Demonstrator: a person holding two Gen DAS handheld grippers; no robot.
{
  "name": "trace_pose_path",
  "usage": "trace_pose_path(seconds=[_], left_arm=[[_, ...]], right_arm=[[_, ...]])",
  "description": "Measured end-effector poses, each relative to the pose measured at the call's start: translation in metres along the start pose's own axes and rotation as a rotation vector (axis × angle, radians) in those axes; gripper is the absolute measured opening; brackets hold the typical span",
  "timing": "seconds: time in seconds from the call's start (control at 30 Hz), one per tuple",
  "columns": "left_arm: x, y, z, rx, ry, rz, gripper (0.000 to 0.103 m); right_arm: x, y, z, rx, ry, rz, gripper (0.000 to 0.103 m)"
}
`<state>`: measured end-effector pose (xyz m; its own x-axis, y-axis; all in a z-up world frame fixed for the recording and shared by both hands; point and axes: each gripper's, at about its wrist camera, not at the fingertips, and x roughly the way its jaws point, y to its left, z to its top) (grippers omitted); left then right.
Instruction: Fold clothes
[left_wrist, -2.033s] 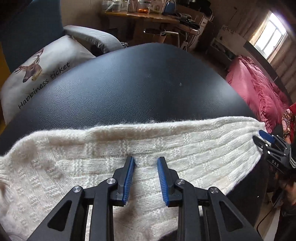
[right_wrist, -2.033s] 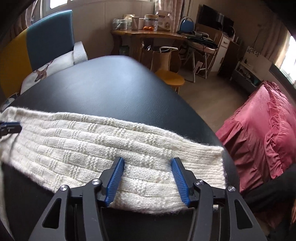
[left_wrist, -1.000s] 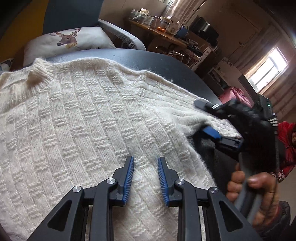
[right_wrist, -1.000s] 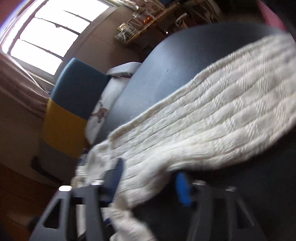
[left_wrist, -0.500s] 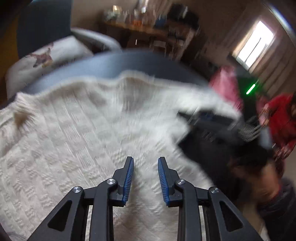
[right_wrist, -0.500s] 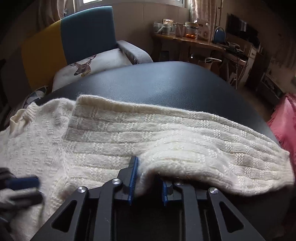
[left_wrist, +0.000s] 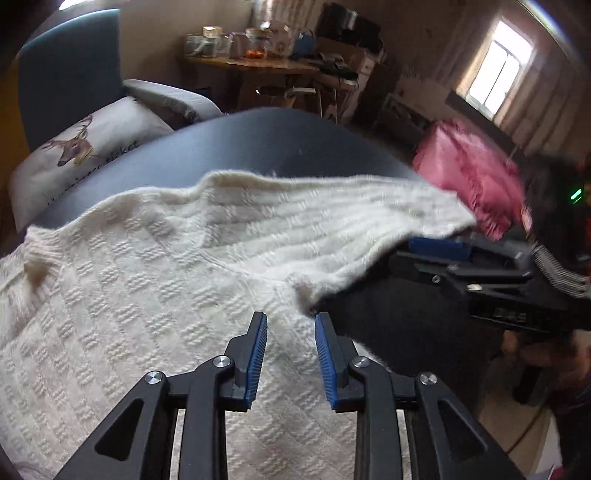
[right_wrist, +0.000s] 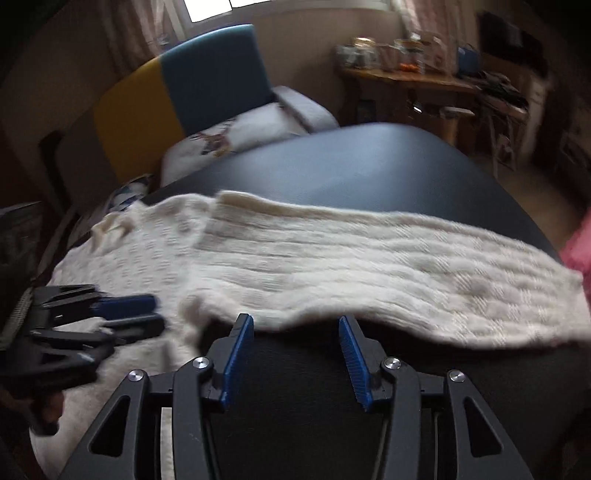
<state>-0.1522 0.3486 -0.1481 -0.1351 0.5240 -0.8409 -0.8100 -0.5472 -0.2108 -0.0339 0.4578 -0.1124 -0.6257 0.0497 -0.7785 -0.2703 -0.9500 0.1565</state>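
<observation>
A cream knitted sweater (left_wrist: 155, 280) with a raised basket-weave texture lies spread over the black leather table (left_wrist: 266, 147), its body toward the left edge and one long ribbed sleeve (right_wrist: 388, 266) stretched toward the right edge. The left gripper (left_wrist: 289, 334) hovers over the body, jaws slightly apart and empty. The right gripper (right_wrist: 295, 332) sits at the sleeve's near edge, jaws wide and empty
</observation>
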Motion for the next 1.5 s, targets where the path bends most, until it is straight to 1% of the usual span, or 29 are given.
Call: trace_pose_path(seconds=[0.03,0.07,0.1,0.13,0.17,0.2,0.23,0.27,0.3,0.43,0.5,0.57,0.6,0.7,0.77,0.83,0.93,1.0,1.03,1.07,1.1,1.13,1.23,1.27,1.33,1.37,1.43,1.5], left_arm=[[0.009,-0.002,-0.004,0.008,0.031,0.009,0.026],[0.015,-0.003,-0.009,0.015,0.053,0.016,0.026],[0.017,-0.002,-0.013,0.027,0.048,0.019,0.026],[0.016,-0.005,-0.016,0.055,0.037,0.031,0.026],[0.017,-0.009,-0.019,0.082,0.029,0.044,0.027],[0.017,-0.011,-0.020,0.103,0.028,0.056,0.027],[0.019,-0.011,-0.021,0.099,0.028,0.058,0.027],[0.019,-0.009,-0.021,0.077,0.025,0.050,0.027],[0.019,-0.006,-0.021,0.060,0.022,0.041,0.027],[0.017,0.001,-0.019,0.006,0.002,0.001,0.027],[0.011,0.015,-0.010,-0.069,-0.002,-0.069,0.027],[0.004,0.038,0.006,-0.166,-0.029,-0.143,0.027],[-0.001,0.048,0.013,-0.192,-0.051,-0.147,0.027],[-0.008,0.075,0.040,-0.239,-0.095,-0.115,0.027],[-0.005,0.089,0.059,-0.247,-0.103,-0.074,0.027],[0.006,0.097,0.076,-0.241,-0.085,-0.022,0.026],[0.037,0.101,0.101,-0.221,-0.043,0.046,0.026],[0.046,0.110,0.104,-0.216,-0.011,0.090,0.026],[0.058,0.115,0.104,-0.220,0.019,0.143,0.026],[0.065,0.118,0.102,-0.227,0.029,0.177,0.025],[0.061,0.121,0.094,-0.244,-0.007,0.164,0.025],[0.061,0.123,0.092,-0.265,-0.021,0.156,0.025],[0.058,0.122,0.091,-0.265,-0.029,0.168,0.025],[0.058,0.121,0.091,-0.266,-0.020,0.170,0.025],[0.051,0.119,0.088,-0.296,-0.014,0.150,0.025],[0.043,0.117,0.083,-0.301,-0.025,0.142,0.026],[0.027,0.113,0.072,-0.307,-0.048,0.126,0.026],[0.011,0.104,0.052,-0.308,-0.063,0.109,0.026]], right_arm=[[0.002,0.008,0.003,-0.039,-0.002,-0.003,0.049],[0.010,0.016,0.007,-0.081,0.006,-0.024,0.049],[0.025,0.022,0.012,-0.120,0.023,-0.053,0.049],[0.040,0.028,0.016,-0.158,0.047,-0.095,0.049],[0.057,0.029,0.018,-0.196,0.085,-0.168,0.049],[0.069,0.026,0.018,-0.209,0.103,-0.223,0.055],[0.070,0.019,0.019,-0.169,0.076,-0.210,0.063],[0.071,0.011,0.020,-0.117,0.078,-0.189,0.066],[0.071,0.006,0.020,-0.081,0.078,-0.174,0.066],[0.066,0.008,0.015,-0.093,0.073,-0.160,0.066],[0.058,0.004,0.018,-0.069,0.080,-0.130,0.066],[0.049,0.002,0.022,-0.049,0.065,-0.103,0.066],[0.044,0.001,0.026,-0.039,0.050,-0.089,0.066],[0.036,-0.003,0.041,-0.016,0.015,-0.067,0.066],[0.042,-0.007,0.048,-0.020,0.018,-0.105,0.067],[0.049,-0.014,0.051,-0.013,0.029,-0.145,0.067],[0.058,-0.035,0.050,0.020,0.050,-0.206,0.067],[0.062,-0.049,0.040,0.031,0.067,-0.251,0.068],[0.062,-0.055,0.035,0.031,0.065,-0.265,0.068],[0.059,-0.056,0.030,0.023,0.046,-0.263,0.068],[0.057,-0.056,0.025,0.009,0.040,-0.271,0.068],[0.056,-0.056,0.024,0.002,0.034,-0.270,0.068],[0.052,-0.059,0.023,0.023,0.019,-0.247,0.069],[0.050,-0.061,0.024,0.033,0.018,-0.230,0.069],[0.040,-0.066,0.022,0.071,0.012,-0.163,0.070],[0.030,-0.073,0.018,0.117,-0.004,-0.120,0.070],[0.003,-0.097,0.007,0.247,-0.050,-0.045,0.070],[-0.024,-0.124,-0.011,0.387,-0.097,0.015,0.070]])
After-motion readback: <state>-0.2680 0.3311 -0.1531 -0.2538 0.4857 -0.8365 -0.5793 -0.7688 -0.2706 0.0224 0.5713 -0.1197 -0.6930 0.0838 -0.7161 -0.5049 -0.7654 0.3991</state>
